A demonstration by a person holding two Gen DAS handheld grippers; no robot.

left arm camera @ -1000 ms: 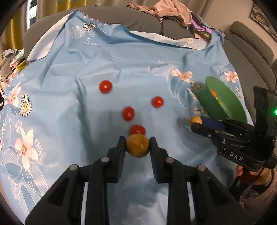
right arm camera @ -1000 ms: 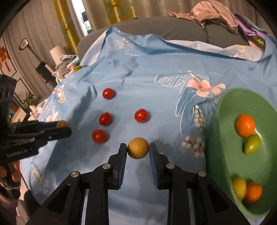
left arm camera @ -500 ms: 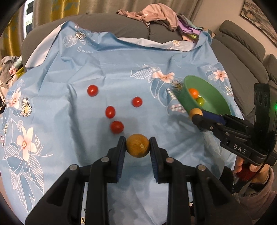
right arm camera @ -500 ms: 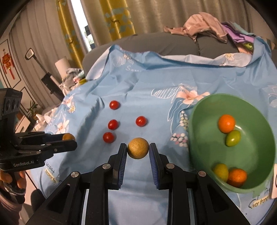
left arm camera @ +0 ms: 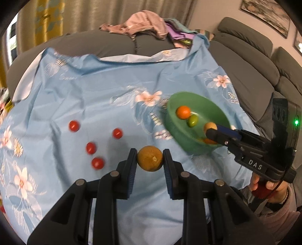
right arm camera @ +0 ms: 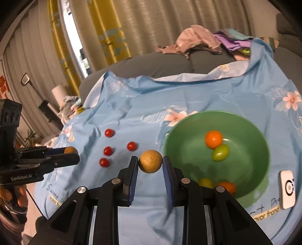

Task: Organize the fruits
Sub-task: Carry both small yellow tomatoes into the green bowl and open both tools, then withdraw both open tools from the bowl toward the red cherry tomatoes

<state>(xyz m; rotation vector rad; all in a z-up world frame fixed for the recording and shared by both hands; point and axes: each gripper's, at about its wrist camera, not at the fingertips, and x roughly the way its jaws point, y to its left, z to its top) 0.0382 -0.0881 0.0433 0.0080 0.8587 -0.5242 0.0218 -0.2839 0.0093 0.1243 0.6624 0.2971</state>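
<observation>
Above the blue cloth, both the left gripper and right gripper clamp a brownish fruit each.

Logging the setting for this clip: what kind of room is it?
Most likely a home living room: a grey sofa draped with a blue floral cloth, heaped clothes on its back, curtains and a framed picture.

Soft, even indoor light fills both my views; daylight glares white through the window on the left. The green bowl and cherry tomatoes smear with motion blur. Fisheye bending curves the edges, and the corners go black.
</observation>
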